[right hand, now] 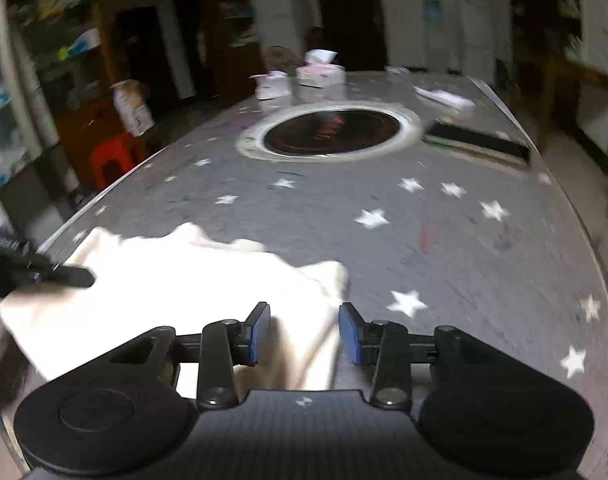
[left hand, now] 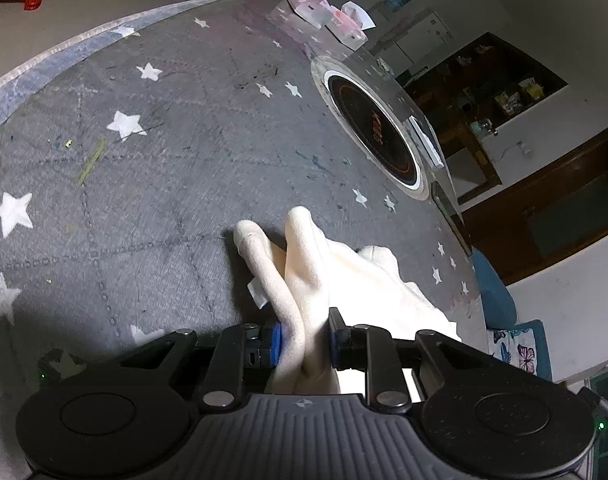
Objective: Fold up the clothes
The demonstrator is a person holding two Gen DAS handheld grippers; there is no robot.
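Note:
A cream-white garment (left hand: 343,276) lies bunched on a grey table cover with white stars (left hand: 144,180). My left gripper (left hand: 304,340) is shut on a thick fold of the garment, which runs between its blue pads. In the right wrist view the garment (right hand: 164,280) spreads over the near left of the table. My right gripper (right hand: 304,332) is open, with the garment's right edge lying between and below its fingers, not pinched. The left gripper's black finger (right hand: 64,274) shows at the garment's left side.
A round black induction hob (right hand: 331,132) is set into the table's middle. Tissue packs (right hand: 319,72) stand at the far end. A dark flat box (right hand: 479,140) and papers (right hand: 443,96) lie at the far right. A red stool (right hand: 112,156) stands beside the table's left edge.

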